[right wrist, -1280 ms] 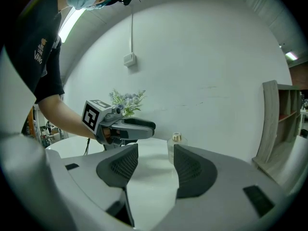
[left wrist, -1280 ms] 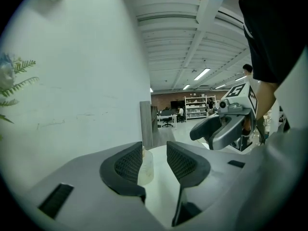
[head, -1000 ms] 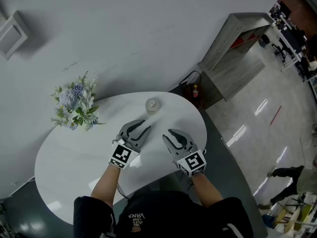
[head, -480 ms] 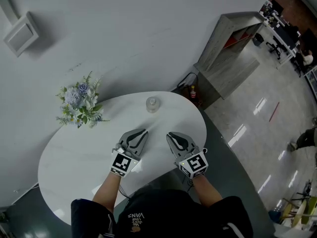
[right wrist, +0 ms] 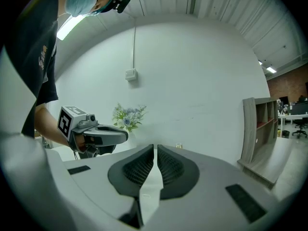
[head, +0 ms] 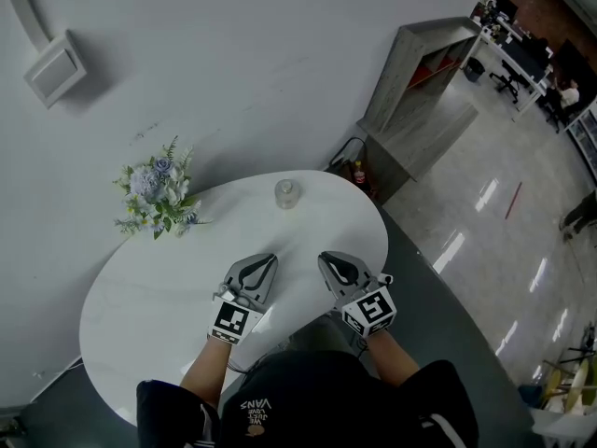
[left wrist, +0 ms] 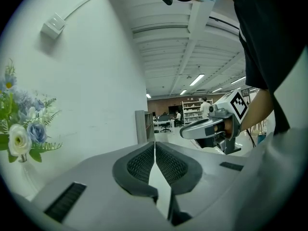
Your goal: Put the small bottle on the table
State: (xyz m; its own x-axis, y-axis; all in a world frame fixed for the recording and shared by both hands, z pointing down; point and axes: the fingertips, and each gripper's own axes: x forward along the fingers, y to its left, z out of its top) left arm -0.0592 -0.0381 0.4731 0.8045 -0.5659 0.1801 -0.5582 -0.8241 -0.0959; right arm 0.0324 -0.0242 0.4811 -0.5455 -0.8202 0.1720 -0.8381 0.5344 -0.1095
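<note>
Nearest us: left tongs point(head: 266, 261) and right tongs point(head: 326, 259) over the near half of the white table point(head: 140, 287), side by side, tips pointing toward the wall. Both pairs are pressed together, having just been closing. Each gripper view shows the ribbed pads meeting with nothing between them.

Further out: small bottle point(head: 285, 194) stands upright on the table near its far edge, well apart from both tongs and touched by neither. At the table's far left edge, by the wall, is a bunch of blue and white flowers point(head: 157, 194). Beyond the table, a grey shelf unit point(head: 410, 91) stands on the floor.

Judgement: the bottle is already on the table, so we read the placing step as done, with both tongs clear of it. The next move, as we judge it, calls for no grasp: hold the tongs away from the bottle so it is not knocked, and bring them to rest
</note>
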